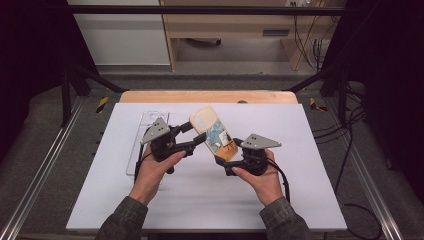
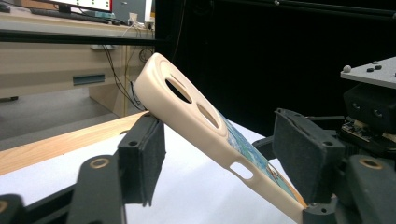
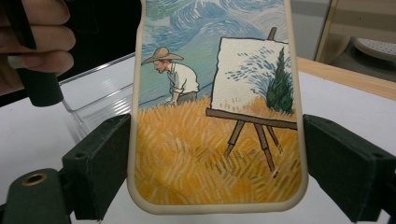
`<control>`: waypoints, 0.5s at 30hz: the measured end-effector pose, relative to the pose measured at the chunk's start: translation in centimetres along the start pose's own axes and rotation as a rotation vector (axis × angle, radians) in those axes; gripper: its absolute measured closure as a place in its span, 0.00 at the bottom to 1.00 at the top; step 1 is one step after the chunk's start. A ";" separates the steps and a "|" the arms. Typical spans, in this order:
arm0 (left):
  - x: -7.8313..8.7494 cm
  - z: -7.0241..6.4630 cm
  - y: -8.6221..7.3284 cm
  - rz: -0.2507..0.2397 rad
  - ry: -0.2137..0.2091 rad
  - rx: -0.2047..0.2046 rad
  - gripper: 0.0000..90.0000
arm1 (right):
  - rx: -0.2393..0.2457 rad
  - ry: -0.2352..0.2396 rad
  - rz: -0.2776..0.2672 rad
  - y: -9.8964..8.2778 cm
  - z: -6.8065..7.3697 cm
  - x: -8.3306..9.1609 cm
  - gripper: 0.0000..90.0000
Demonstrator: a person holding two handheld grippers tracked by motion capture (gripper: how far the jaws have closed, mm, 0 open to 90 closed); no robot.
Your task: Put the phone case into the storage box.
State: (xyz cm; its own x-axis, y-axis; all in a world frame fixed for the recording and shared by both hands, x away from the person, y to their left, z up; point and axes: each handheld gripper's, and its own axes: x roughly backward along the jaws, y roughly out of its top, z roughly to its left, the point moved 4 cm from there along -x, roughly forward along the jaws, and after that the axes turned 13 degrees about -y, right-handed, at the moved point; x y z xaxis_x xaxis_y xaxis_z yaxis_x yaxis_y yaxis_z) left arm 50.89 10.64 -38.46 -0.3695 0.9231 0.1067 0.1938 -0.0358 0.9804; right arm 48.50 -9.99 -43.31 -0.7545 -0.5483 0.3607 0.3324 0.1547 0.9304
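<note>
A cream-rimmed phone case (image 1: 212, 134) with a painted wheat-field scene is held tilted above the white table (image 1: 300, 180). My right gripper (image 1: 223, 159) is shut on its lower end; in the right gripper view both pads press the rim of the phone case (image 3: 210, 140) from either side of my right gripper (image 3: 217, 168). My left gripper (image 1: 198, 139) reaches in from the left at the case's middle. In the left gripper view the phone case (image 2: 196, 121) slants between the wide-apart jaws of my left gripper (image 2: 217, 161), which is open.
A clear plastic phone case (image 1: 150, 131) lies flat on the table at the left, behind my left gripper, and shows as a clear plastic case (image 3: 100, 95) in the right gripper view. A wooden strip (image 1: 207, 96) runs along the table's far edge. Black frame bars stand around.
</note>
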 end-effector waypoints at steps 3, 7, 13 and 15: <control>-0.1 -0.1 0.1 0.003 0.000 0.000 0.41 | -0.007 0.003 -0.005 -0.1 0.0 0.0 0.13; -0.2 0.0 0.1 0.004 0.000 0.010 0.45 | -0.017 0.007 -0.009 -0.2 0.0 0.1 0.13; -0.3 -0.1 0.1 0.005 -0.008 0.028 0.50 | -0.037 0.017 -0.011 -0.5 -0.1 0.1 0.13; -0.2 0.0 0.1 0.006 -0.012 0.037 0.53 | -0.042 0.019 -0.014 -0.6 -0.1 0.1 0.13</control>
State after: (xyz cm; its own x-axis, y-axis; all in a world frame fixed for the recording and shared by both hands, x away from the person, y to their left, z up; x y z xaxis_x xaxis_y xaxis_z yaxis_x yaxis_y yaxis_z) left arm 50.98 10.41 -38.43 -0.3568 0.9276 0.1107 0.2298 -0.0277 0.9728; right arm 48.31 -10.22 -43.80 -0.7489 -0.5654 0.3457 0.3452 0.1124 0.9318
